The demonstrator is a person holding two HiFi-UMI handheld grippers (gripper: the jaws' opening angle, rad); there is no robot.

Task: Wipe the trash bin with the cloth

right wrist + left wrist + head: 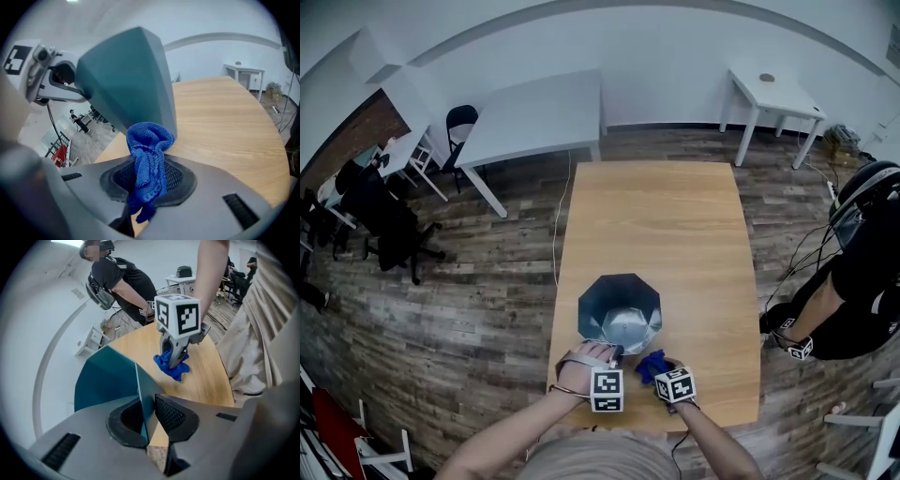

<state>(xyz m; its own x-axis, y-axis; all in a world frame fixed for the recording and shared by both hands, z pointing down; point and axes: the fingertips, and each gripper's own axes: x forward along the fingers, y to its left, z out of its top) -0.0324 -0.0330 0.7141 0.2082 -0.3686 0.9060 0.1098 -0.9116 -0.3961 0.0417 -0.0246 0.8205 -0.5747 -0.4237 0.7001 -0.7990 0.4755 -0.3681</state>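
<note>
Standing upright near the front edge of a wooden table (675, 234), the trash bin (620, 309) shows its eight-sided mouth to the head view, with its grey inside wall catching the light. The left gripper (149, 416) comes down on the bin's near side. Its jaws are closed on the thin wall at the rim, one pad inside the bin and one outside, with the teal outer face running up past them. The right gripper (147, 180) sits just to the right of the left one, low over the table at the bin's near-right corner. Its jaws are clamped on the blue cloth (147, 159). A bunched fold of the cloth stands up above the pads and a short tail hangs out below them. The fold lies right against the foot of the bin's outer wall, though no view settles whether it actually touches. In the left gripper view the cloth hangs down to the tabletop beside the bin. The far part of the table is bare wood. Another person (853, 281) in dark clothes is off to the right of the table, and two white tables (534, 117) stand further back on the plank floor.
</note>
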